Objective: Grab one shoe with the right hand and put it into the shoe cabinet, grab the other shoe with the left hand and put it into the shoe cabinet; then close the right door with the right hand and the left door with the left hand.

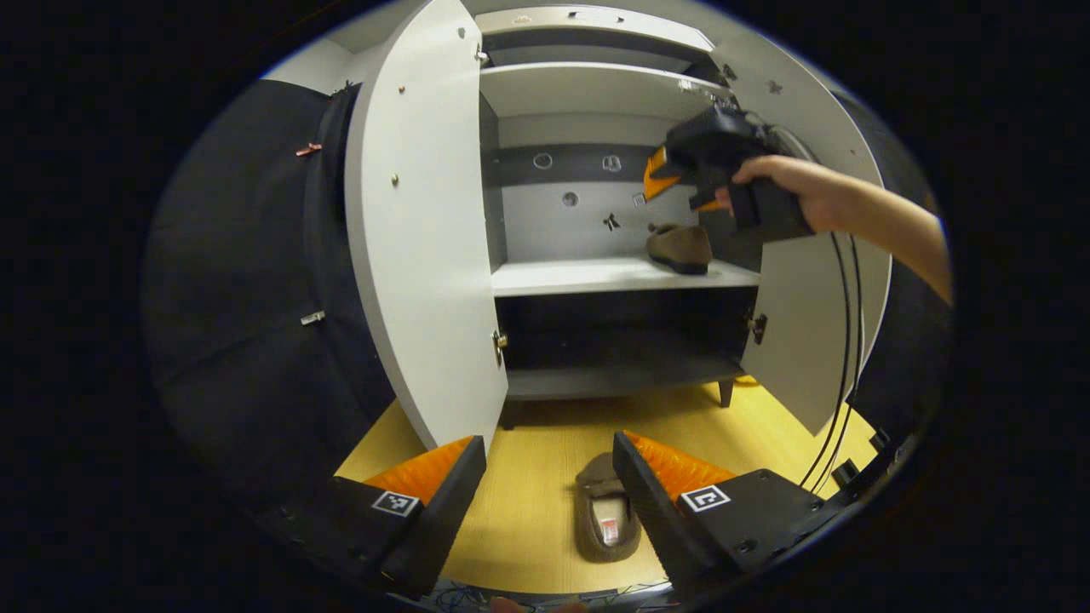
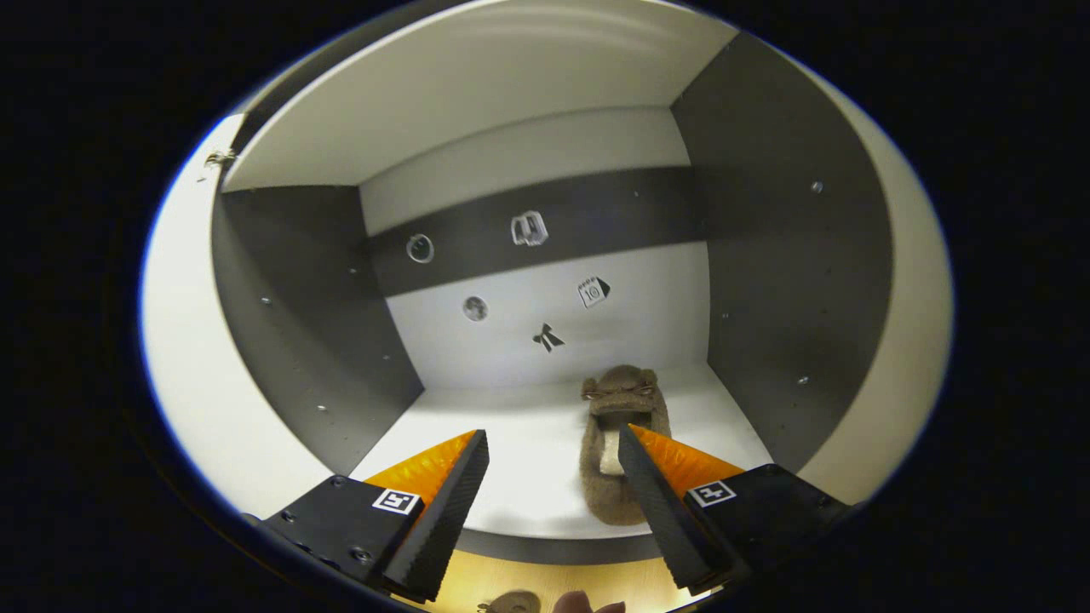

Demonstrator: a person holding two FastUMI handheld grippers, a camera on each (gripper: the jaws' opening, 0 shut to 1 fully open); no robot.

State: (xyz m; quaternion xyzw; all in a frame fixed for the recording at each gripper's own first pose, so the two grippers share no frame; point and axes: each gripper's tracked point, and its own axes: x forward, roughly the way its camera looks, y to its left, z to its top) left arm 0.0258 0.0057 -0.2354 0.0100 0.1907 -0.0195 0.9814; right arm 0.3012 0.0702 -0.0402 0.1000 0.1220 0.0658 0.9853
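Setting: staged booth, home-entry mock-up. Evidence: white cabinet (image 1: 596, 272) with both doors open, straight ahead of the left jaws; black cloth wall (image 1: 247, 340) off to their left, behind the left door (image 1: 417, 255); wood-look floor (image 1: 528, 502) under and between the jaws; cables (image 1: 839, 409) trailing down at right; small stickers (image 2: 528, 228) on the cabinet's back panel, above the right jaws; brown slipper (image 2: 615, 443) on the shelf just beyond them

Yellow wood floor (image 1: 545, 443); black cables (image 1: 839, 375) hanging at right.
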